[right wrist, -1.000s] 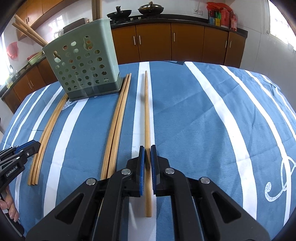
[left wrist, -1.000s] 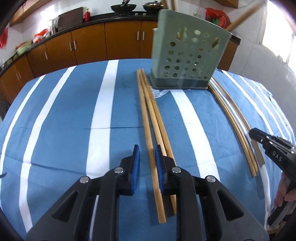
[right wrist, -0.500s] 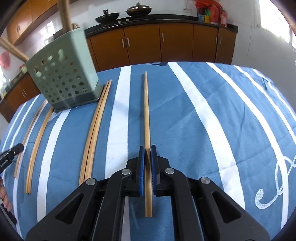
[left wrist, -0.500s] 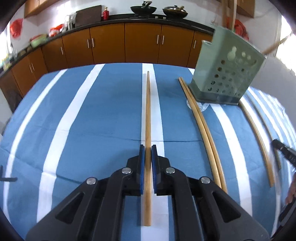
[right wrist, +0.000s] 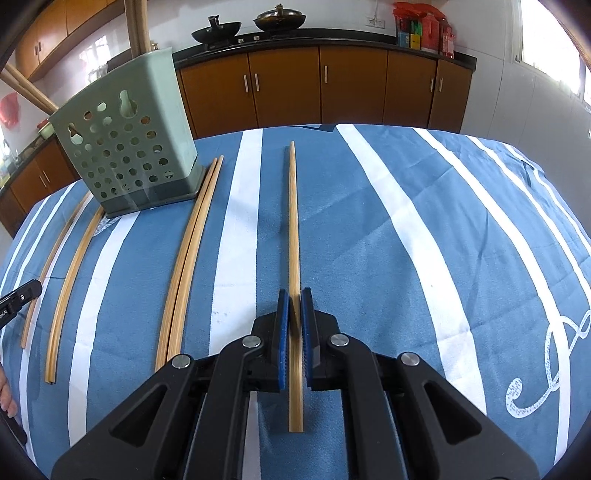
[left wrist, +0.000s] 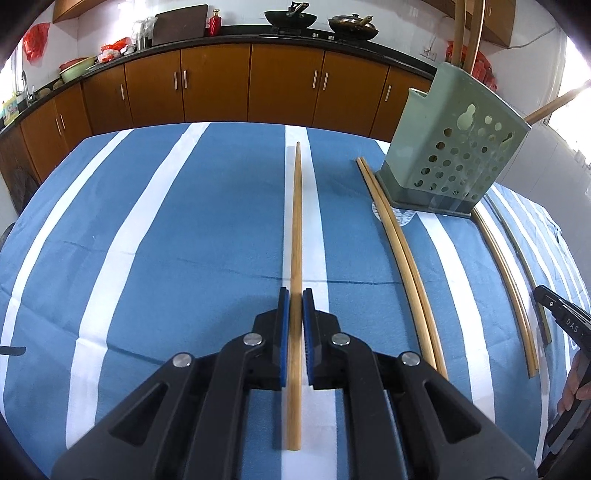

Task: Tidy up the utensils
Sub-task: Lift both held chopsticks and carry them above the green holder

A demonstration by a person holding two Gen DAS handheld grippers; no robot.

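Your left gripper (left wrist: 295, 295) clamps a single wooden chopstick (left wrist: 295, 236) between its blue pads, the stick running straight ahead along a white stripe of the blue striped tablecloth (left wrist: 184, 240); its jaws have just been closing, and they now press on the stick. Your right gripper (right wrist: 294, 295) is closed on a second chopstick (right wrist: 293, 221) in the same way, thick end toward you, thin tip pointing at the brown kitchen cabinets (right wrist: 317, 85). Between the two of you stands the green perforated utensil holder (left wrist: 454, 147), upright on its dark base, with a few chopsticks already leaning out of its top. A pair of chopsticks (left wrist: 402, 266) lies flat on the cloth just beside the holder's left side, and another pair (left wrist: 506, 273) lies on its other side, though the fisheye edge makes it hard to tell whether a further thin stick lies beyond them. A wok and a lidded pan (right wrist: 280, 18) sit on the counter behind.
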